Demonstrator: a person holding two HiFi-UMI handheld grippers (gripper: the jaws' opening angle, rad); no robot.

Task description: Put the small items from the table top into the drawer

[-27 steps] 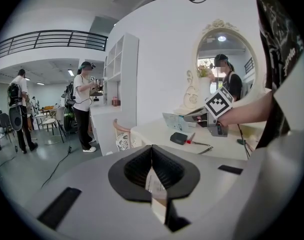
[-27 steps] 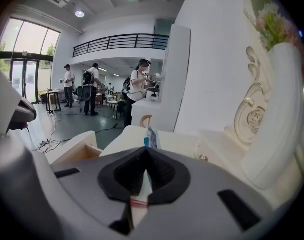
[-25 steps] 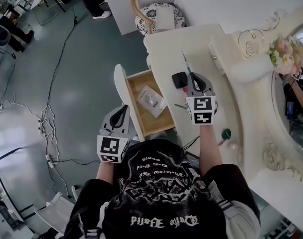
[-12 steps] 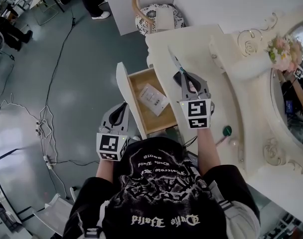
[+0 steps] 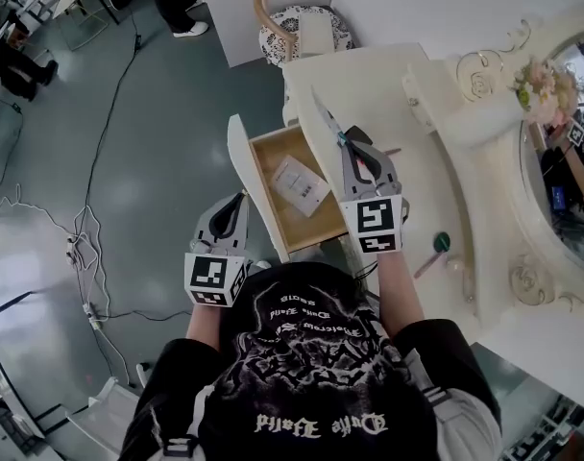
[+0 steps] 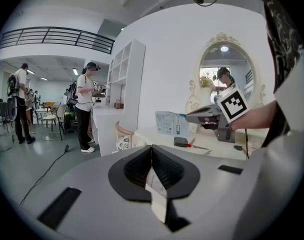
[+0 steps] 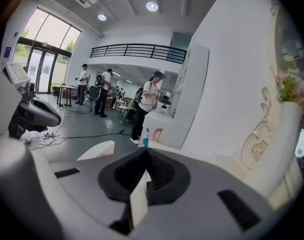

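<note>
My right tool (image 5: 348, 148) has swung left from over the table (image 5: 398, 84), carrying the flat packet (image 5: 325, 115) to the table's edge beside the open drawer (image 5: 306, 227). Its jaws are clamped on the packet's end. A second packet (image 5: 297, 182) lies in the drawer. My left tool (image 5: 240, 203) hangs outside the drawer front, closed and empty.

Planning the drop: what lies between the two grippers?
Head view: the open drawer, white packet lying inside, sits between left gripper and right gripper, which grips a flat packet.
</note>
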